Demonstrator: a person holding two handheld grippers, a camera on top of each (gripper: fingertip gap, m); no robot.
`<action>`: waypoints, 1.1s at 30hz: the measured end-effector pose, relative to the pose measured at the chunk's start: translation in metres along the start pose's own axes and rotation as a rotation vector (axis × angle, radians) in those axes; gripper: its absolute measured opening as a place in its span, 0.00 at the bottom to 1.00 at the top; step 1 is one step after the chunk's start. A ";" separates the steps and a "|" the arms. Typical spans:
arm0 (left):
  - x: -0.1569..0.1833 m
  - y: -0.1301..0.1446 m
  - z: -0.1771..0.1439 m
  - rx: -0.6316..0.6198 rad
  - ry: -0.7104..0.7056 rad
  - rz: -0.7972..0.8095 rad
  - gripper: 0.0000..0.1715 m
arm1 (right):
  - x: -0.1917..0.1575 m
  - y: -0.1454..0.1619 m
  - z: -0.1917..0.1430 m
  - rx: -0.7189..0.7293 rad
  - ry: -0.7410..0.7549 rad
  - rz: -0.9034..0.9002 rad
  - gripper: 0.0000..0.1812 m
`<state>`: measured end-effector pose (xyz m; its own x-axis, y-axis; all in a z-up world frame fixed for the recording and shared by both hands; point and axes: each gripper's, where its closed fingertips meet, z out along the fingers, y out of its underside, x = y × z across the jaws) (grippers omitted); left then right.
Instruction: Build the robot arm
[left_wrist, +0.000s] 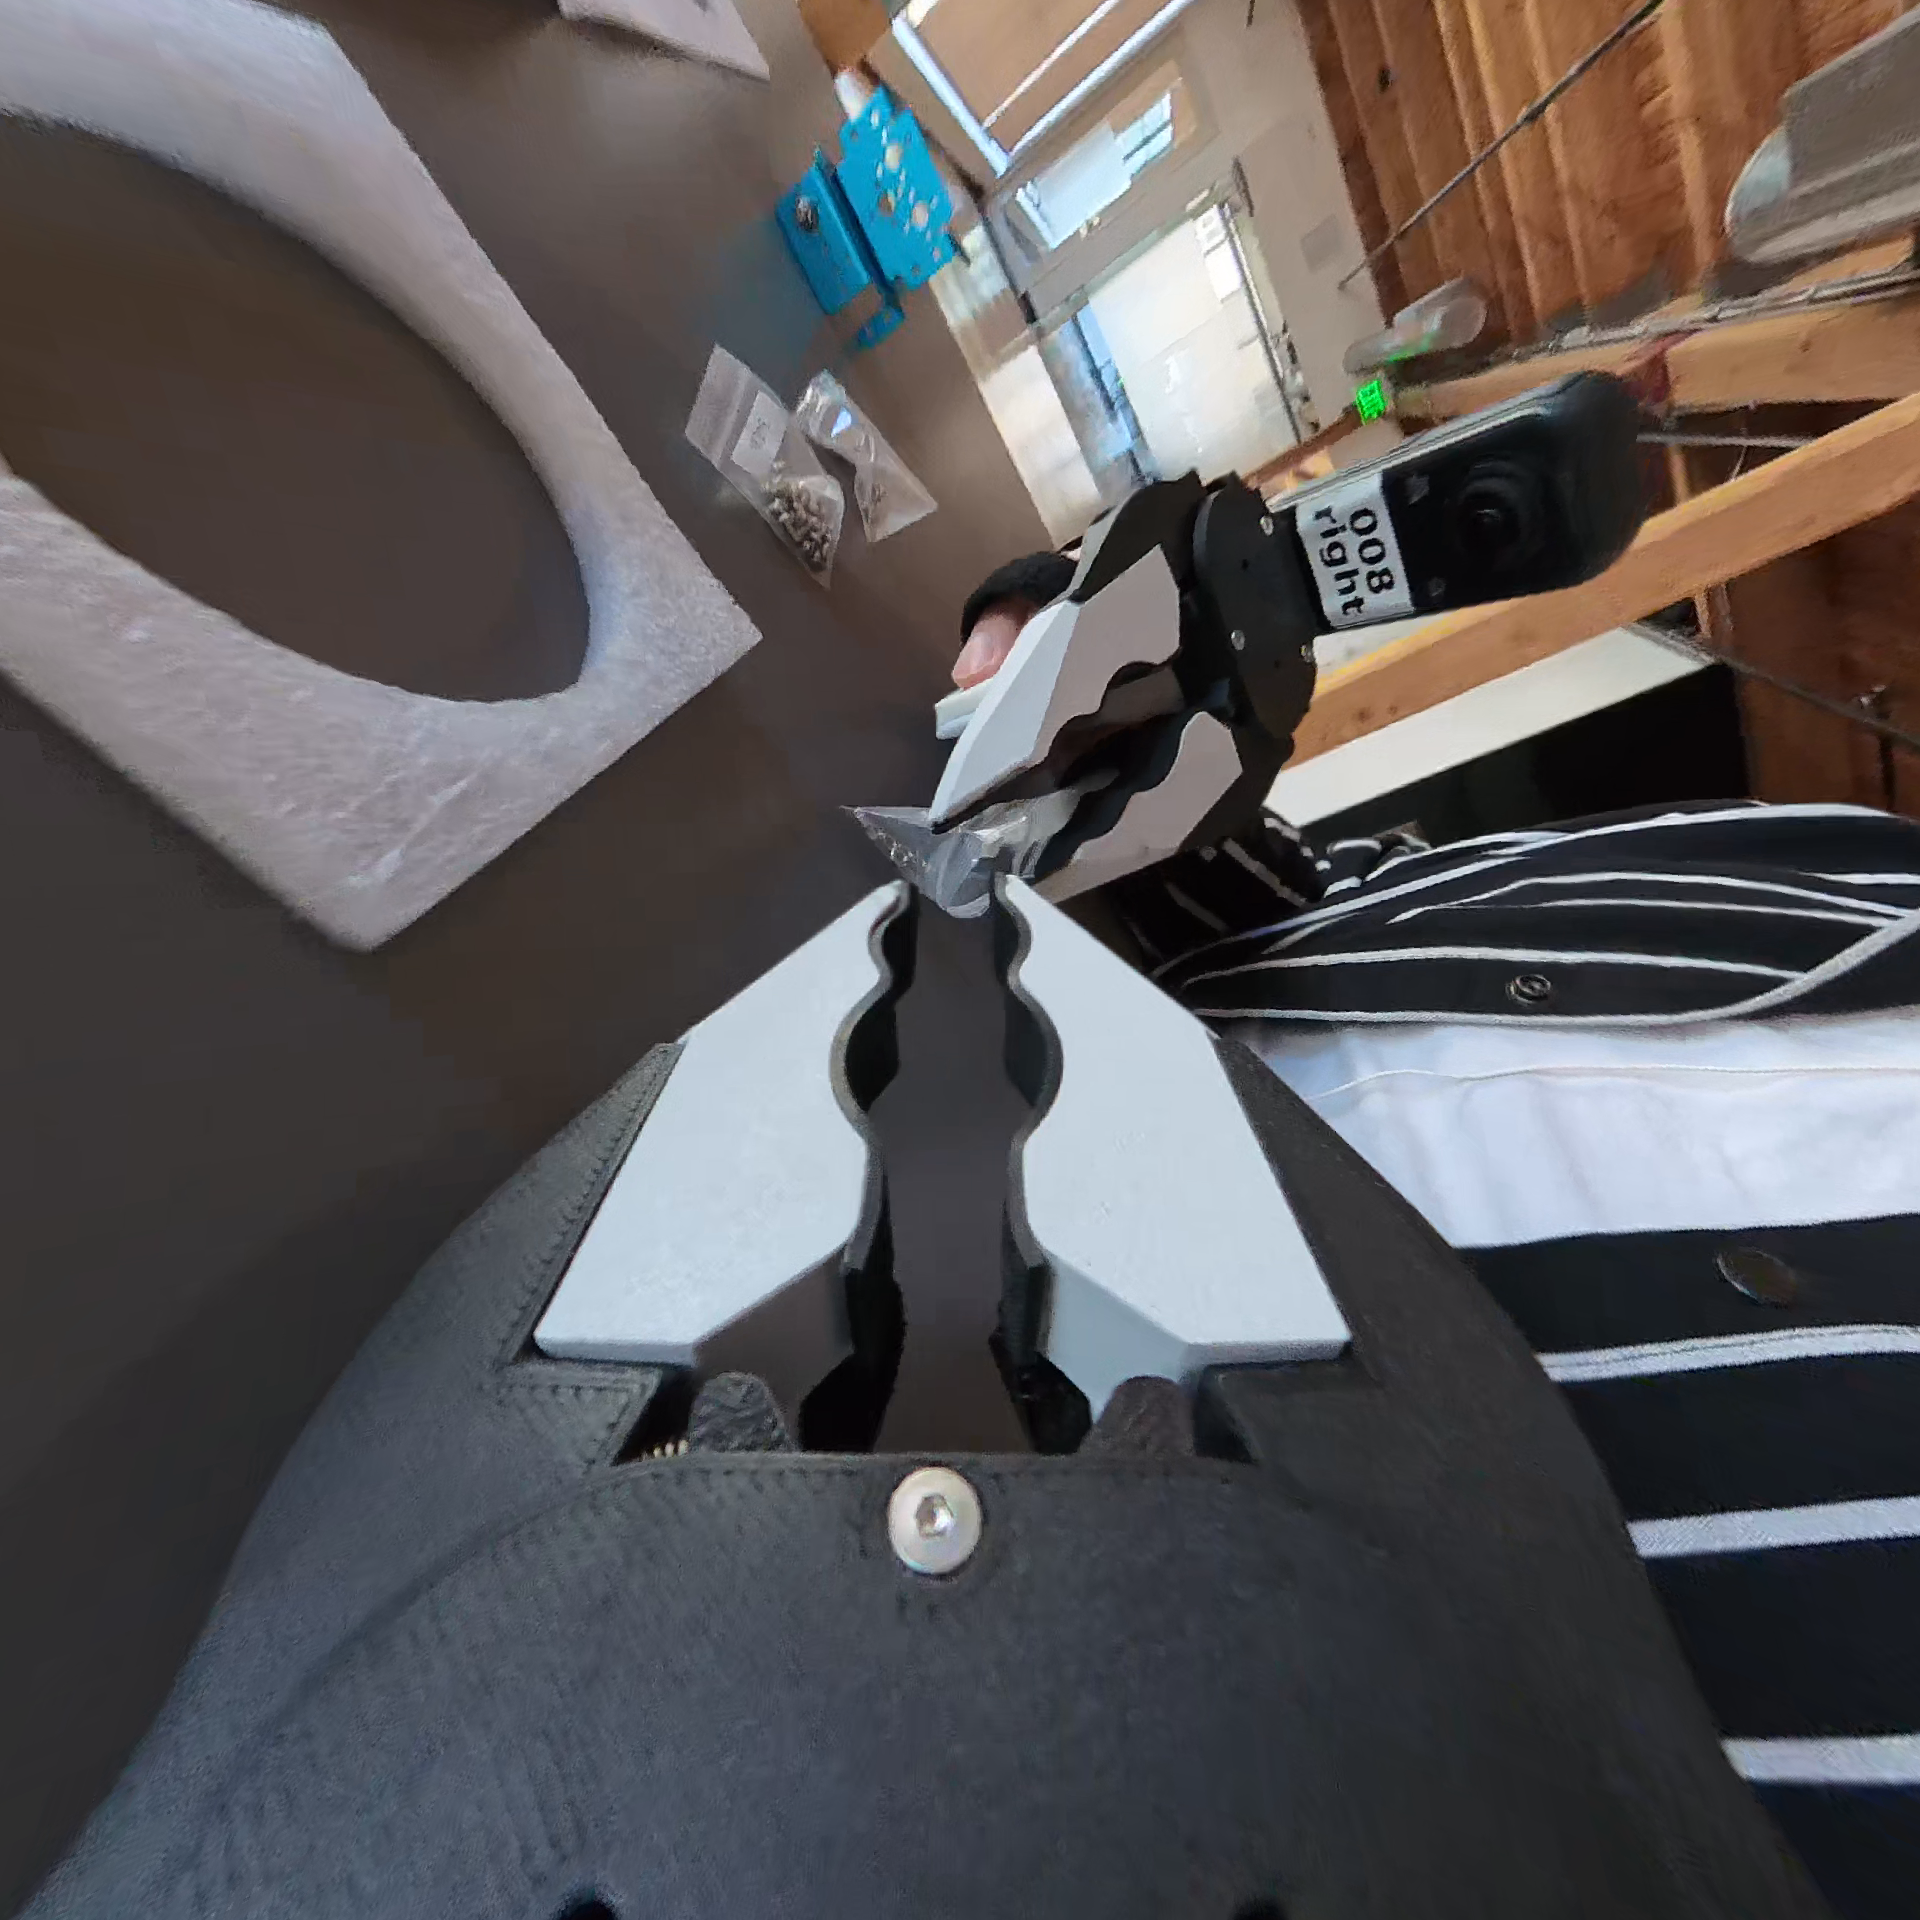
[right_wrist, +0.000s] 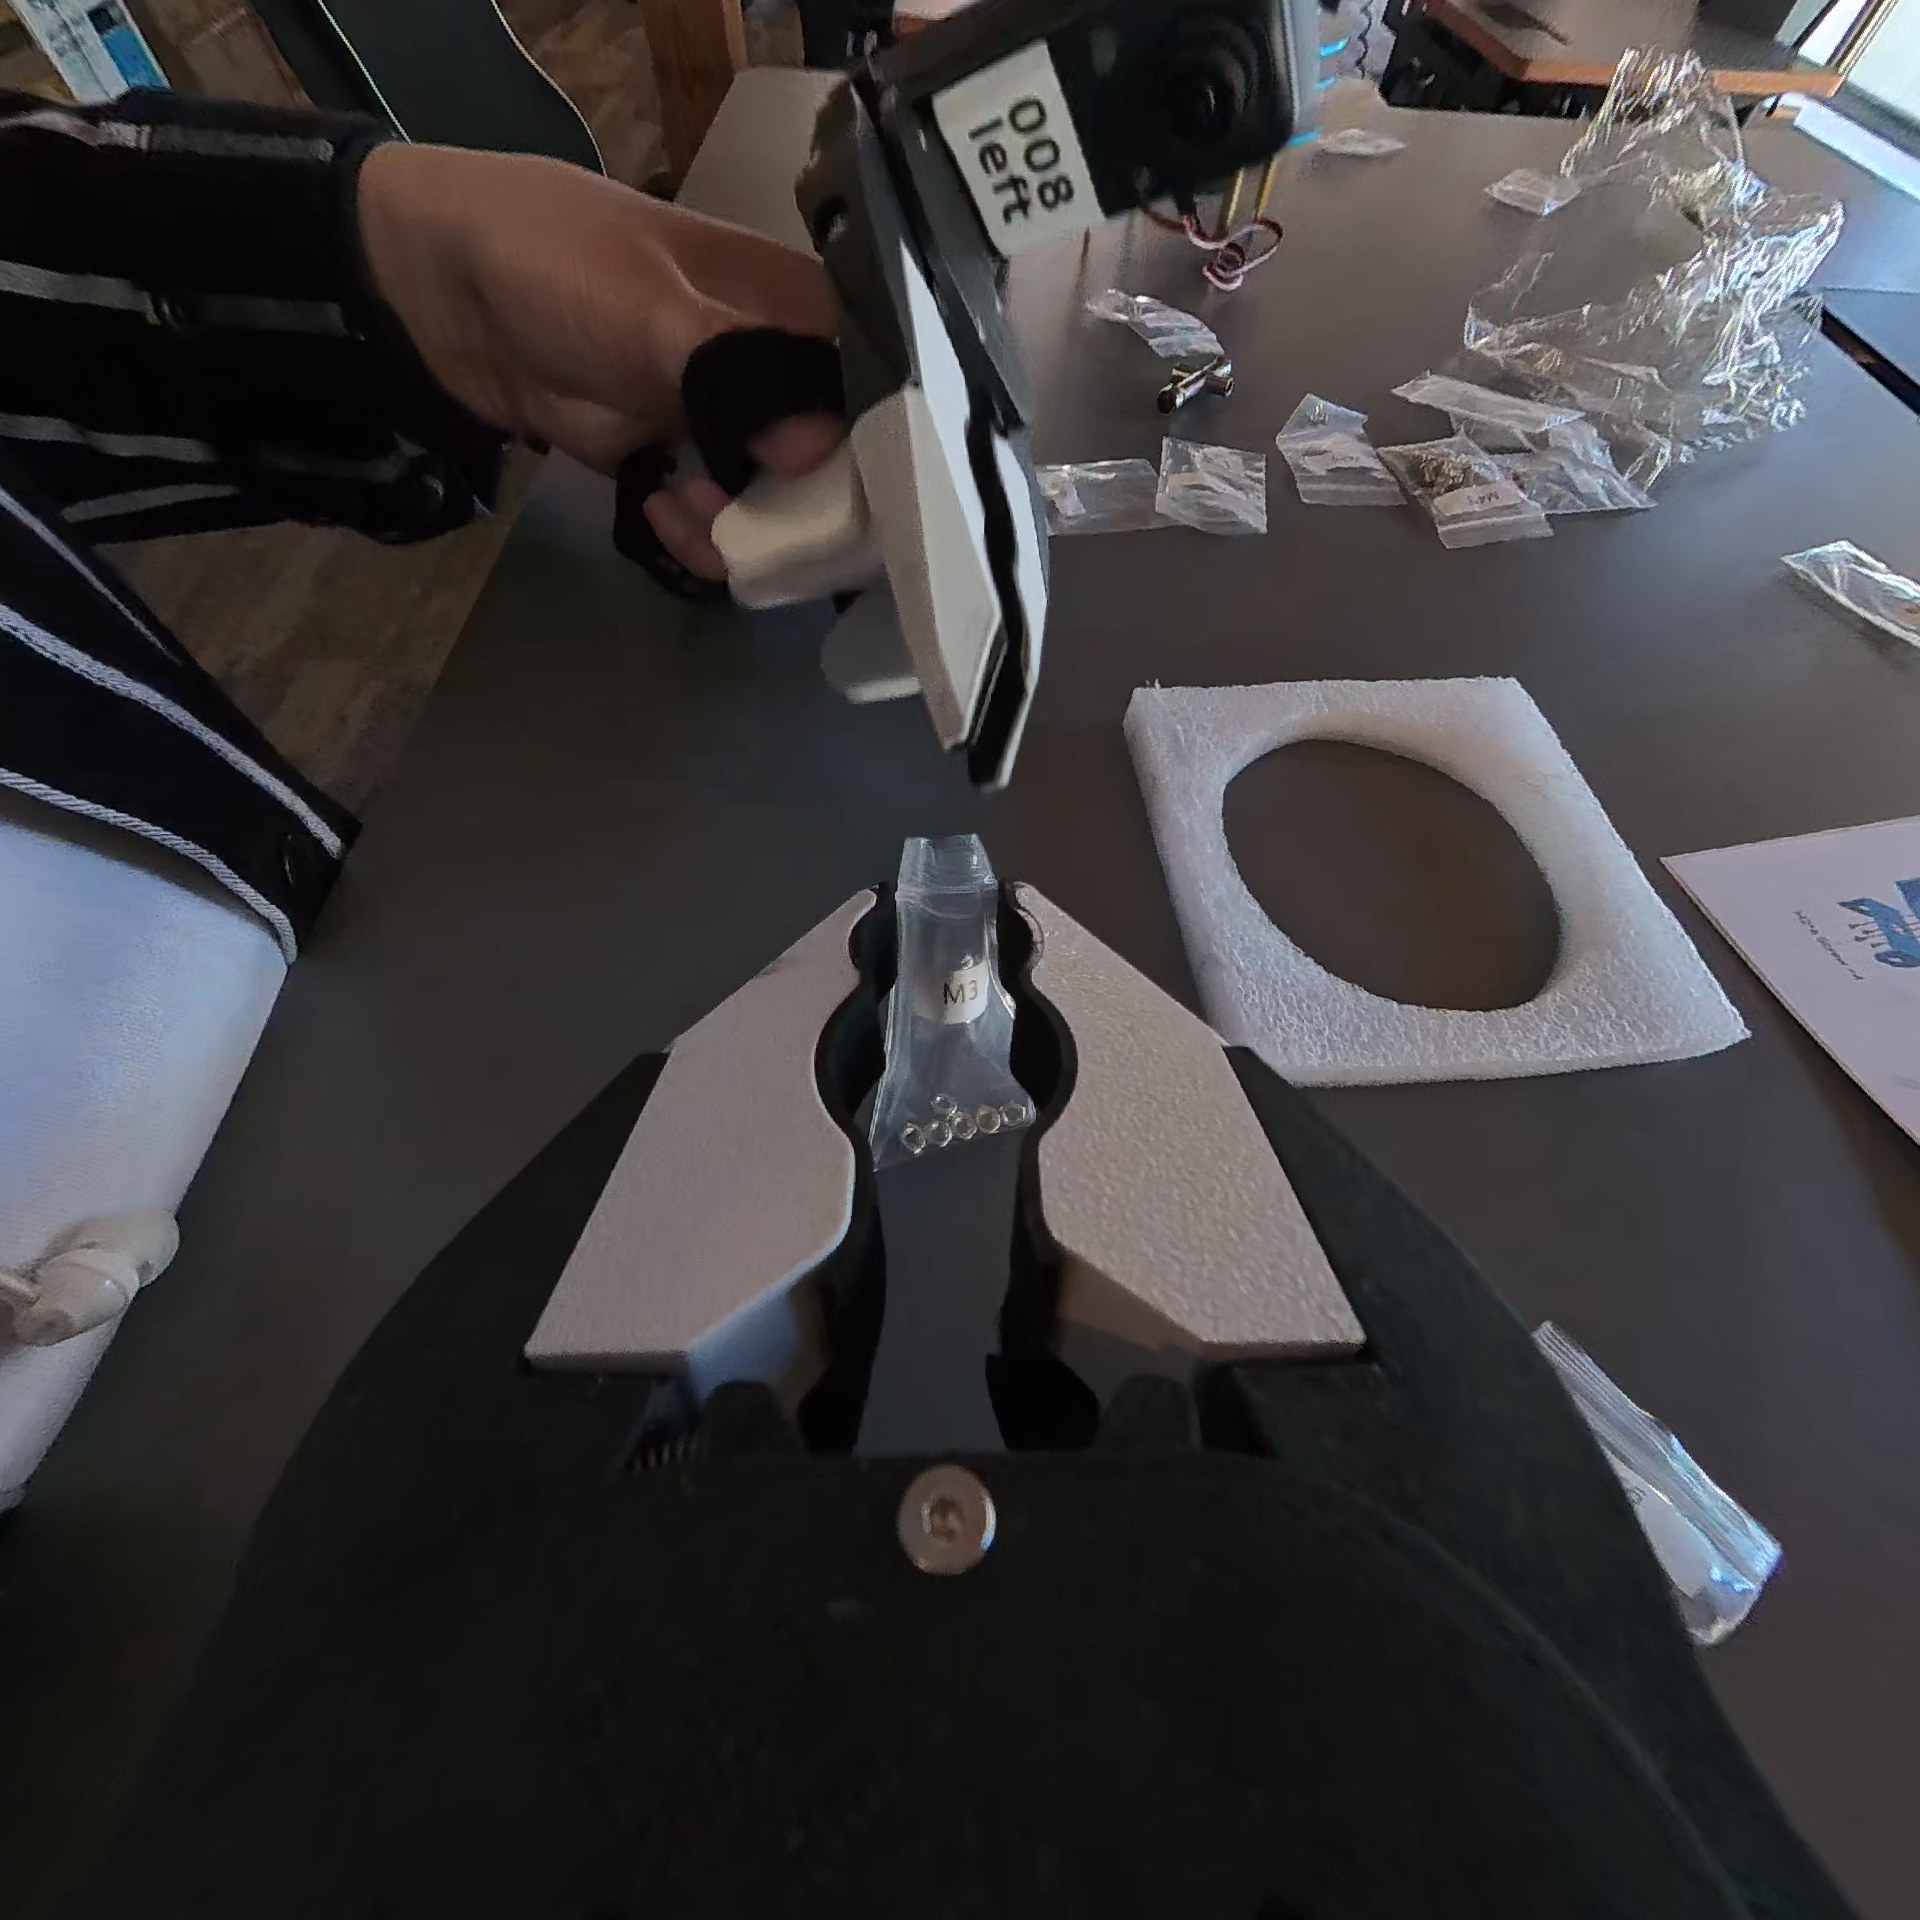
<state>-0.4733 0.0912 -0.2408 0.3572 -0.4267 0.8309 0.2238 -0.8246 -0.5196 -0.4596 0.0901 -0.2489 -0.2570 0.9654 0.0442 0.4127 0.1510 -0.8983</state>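
My right gripper (right_wrist: 945, 900) is shut on a small clear plastic bag (right_wrist: 951, 1049) with a white label and several tiny metal rings in it. It holds the bag above the dark table (right_wrist: 623, 831). My left gripper (left_wrist: 953, 889) is open by a narrow gap and empty. Its tips are right at the bag's free end (left_wrist: 935, 860), a little apart from it. In the right wrist view the left gripper (right_wrist: 987, 771) points down from above onto the bag's top. In the left wrist view the right gripper (left_wrist: 951, 823) pinches the bag just beyond my fingertips.
A white foam sheet with an oval hole (right_wrist: 1351, 1039) lies on the table to the right. Behind it are several small hardware bags (right_wrist: 1330, 457), crumpled clear plastic (right_wrist: 1662, 260), a printed sheet (right_wrist: 1818, 935) and blue metal brackets (left_wrist: 862, 218). A person in a striped garment (left_wrist: 1558, 935) stands close. Left and right tips are no more than a few centimetres apart.
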 end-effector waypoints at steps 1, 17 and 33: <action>-0.001 -0.002 -0.006 0.021 -0.009 0.014 0.07 | 0.001 0.000 0.000 -0.015 0.002 -0.002 0.10; 0.025 0.001 -0.044 0.145 0.231 0.103 0.03 | 0.080 0.002 0.004 -0.446 0.130 -0.171 0.09; 0.039 -0.008 -0.061 0.268 0.319 0.152 0.03 | 0.098 0.025 0.021 -0.640 0.055 -0.173 0.11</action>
<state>-0.5164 0.0583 -0.1922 0.1163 -0.6636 0.7390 0.4329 -0.6357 -0.6391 -0.4932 0.1841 -0.2763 -0.3281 0.9229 0.2015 0.8115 0.3846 -0.4400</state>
